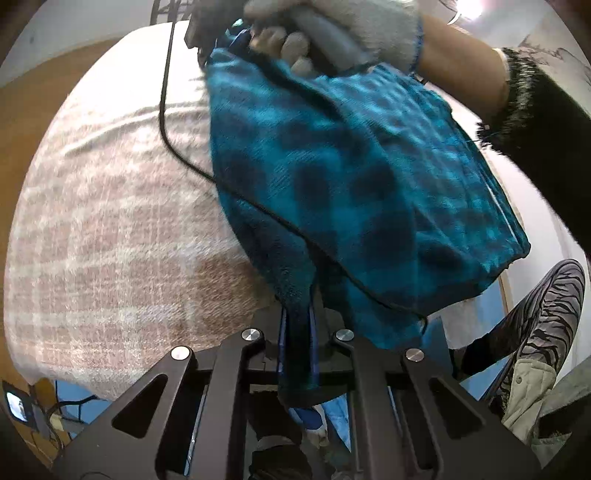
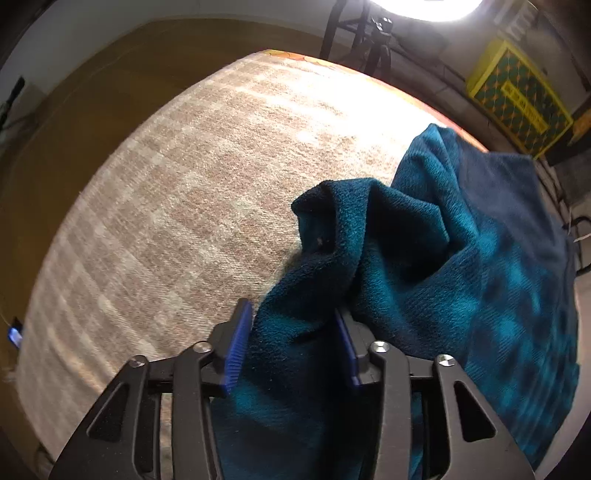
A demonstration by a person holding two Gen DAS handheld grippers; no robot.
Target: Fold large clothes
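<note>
A teal and dark blue checked fleece garment (image 1: 354, 177) hangs in the air between both grippers above a bed. My left gripper (image 1: 298, 325) is shut on a bunched edge of it, its blue pads pressed against the cloth. In the left wrist view the gloved right hand (image 1: 332, 33) with its gripper holds the garment's far end up high. In the right wrist view my right gripper (image 2: 291, 332) grips a thick fold of the garment (image 2: 424, 258) between its blue pads (image 2: 238, 347); the cloth drapes down to the right.
A beige and white checked blanket (image 2: 184, 206) covers the bed below. A black cable (image 1: 166, 122) runs across the garment. The person's patterned leg (image 1: 546, 325) stands at the right. A yellow box (image 2: 517, 96) and a tripod (image 2: 376, 40) stand beyond the bed.
</note>
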